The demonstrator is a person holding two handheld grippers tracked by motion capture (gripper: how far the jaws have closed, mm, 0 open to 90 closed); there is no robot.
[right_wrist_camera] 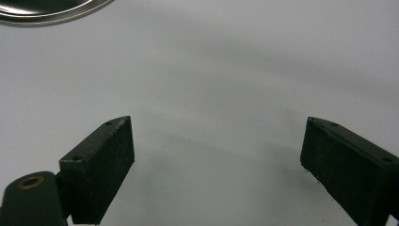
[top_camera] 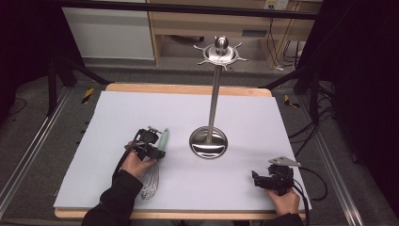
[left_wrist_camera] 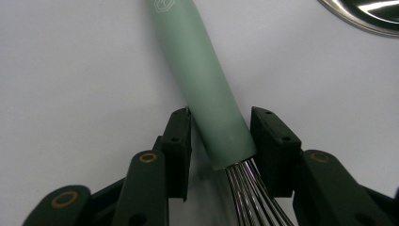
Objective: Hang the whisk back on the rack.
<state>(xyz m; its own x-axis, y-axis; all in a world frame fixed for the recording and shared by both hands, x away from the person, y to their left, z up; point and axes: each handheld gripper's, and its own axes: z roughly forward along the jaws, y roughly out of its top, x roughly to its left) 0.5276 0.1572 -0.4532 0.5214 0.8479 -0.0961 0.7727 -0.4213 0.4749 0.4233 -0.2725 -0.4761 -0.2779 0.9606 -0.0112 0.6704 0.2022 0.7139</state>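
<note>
A: Nearest the lens in the left gripper view, the left gripper (left_wrist_camera: pixel 221 141) is straddling the mint-green, round-handled wire whisk (left_wrist_camera: pixel 207 94) right where the handle is meeting the steel wires. What is it doing there?

B: It looks like the grasp step. The whisk is lying flat on the pale grey table mat (top_camera: pixel 141 113), handle pointing away from the person, wire balloon toward the near edge, well left of the stand.

A: Are the fingers (left_wrist_camera: pixel 275 141) clamping already?

B: They are sitting on either side of the handle's lower end. The left pad seems to be touching it; on the right a thin gap may be showing, so I judge them nearly closed around the handle rather than firmly pinching.

A: And the other hand?

B: The right gripper (right_wrist_camera: pixel 216 155) is resting low over bare mat, jaws spread wide and holding nothing, near the right front corner in the high view.

A: What is the next move calling for?

B: Probably closing fully, then lifting the whisk toward the tall polished steel utensil stand (top_camera: pixel 214 94) with its round base and hooked crown. The slim, smooth handle could be rolling, so a square squeeze matters.
</note>
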